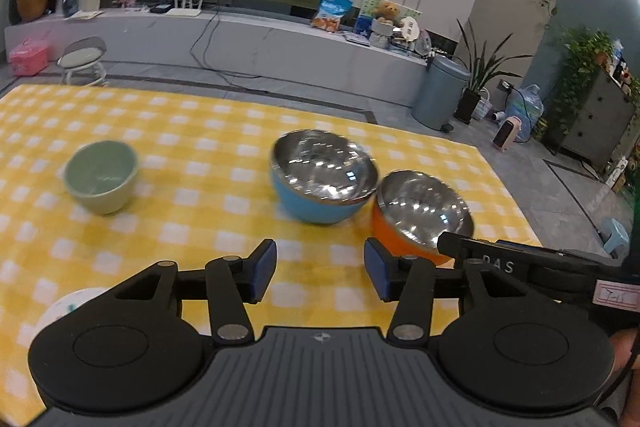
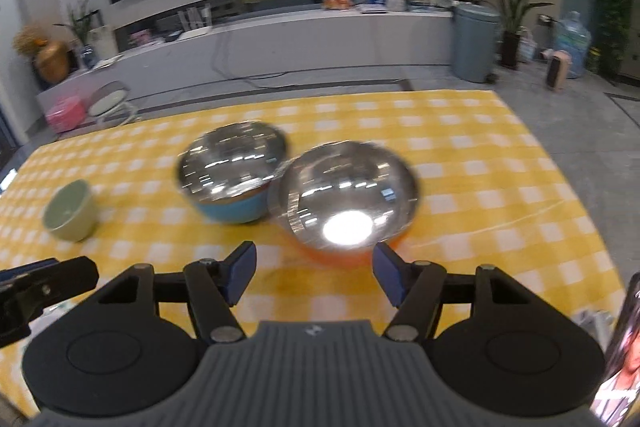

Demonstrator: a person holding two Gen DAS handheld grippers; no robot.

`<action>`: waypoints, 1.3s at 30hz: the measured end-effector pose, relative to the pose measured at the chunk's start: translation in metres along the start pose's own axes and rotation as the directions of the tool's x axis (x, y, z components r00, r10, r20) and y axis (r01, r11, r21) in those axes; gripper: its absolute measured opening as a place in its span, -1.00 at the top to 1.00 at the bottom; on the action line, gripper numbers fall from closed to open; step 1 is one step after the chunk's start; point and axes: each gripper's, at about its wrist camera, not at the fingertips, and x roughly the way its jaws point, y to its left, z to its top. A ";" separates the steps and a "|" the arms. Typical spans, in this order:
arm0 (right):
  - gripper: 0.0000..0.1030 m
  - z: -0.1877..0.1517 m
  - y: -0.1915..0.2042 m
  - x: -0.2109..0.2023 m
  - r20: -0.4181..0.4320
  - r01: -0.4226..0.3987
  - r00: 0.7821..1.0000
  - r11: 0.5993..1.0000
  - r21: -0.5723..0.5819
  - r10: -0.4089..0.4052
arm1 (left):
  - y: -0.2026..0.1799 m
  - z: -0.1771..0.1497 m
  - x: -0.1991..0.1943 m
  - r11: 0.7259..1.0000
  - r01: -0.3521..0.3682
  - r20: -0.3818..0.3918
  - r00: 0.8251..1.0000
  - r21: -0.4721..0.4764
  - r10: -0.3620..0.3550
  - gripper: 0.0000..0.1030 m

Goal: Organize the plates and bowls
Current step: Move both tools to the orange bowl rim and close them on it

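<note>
Left wrist view: the left gripper, angled down, hangs released near the orange steel-lined bowl; the right gripper, likewise angled, gapes empty just short of it.

The only text that can be read is the pale letters "DAS" on the black body of the right claw, seen in the left wrist view. A small pink label beside it is too blurred to read.
</note>
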 end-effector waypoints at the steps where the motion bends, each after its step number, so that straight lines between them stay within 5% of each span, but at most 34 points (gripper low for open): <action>1: -0.30 0.002 -0.005 0.004 0.005 0.018 1.000 1.000 0.003 -0.018 | -0.006 0.001 0.006 1.000 0.002 0.001 1.000 0.008 -0.002 -0.18; 7: -0.31 0.014 -0.041 0.027 0.012 0.082 0.996 0.991 0.106 -0.084 | -0.032 0.004 0.039 0.999 0.028 -0.029 0.999 0.027 -0.027 -0.38; 16: -0.33 0.014 -0.072 0.050 -0.026 0.128 0.992 0.962 0.240 -0.125 | -0.057 0.010 0.082 0.995 0.091 -0.053 0.994 -0.033 -0.093 -0.41; 27: -0.19 0.009 -0.093 0.065 -0.066 0.071 0.997 0.909 0.411 -0.048 | -0.066 0.013 0.121 0.997 0.064 -0.100 0.993 -0.045 -0.068 -0.35; 35: 0.40 0.007 -0.096 0.073 -0.046 -0.030 0.997 0.882 0.471 0.058 | -0.069 0.014 0.135 0.999 0.012 -0.125 0.992 -0.030 -0.016 0.01; 39: 0.70 0.007 -0.095 0.075 -0.035 -0.071 0.994 0.869 0.489 0.101 | -0.070 0.012 0.140 0.999 -0.031 -0.123 0.992 0.014 0.032 0.47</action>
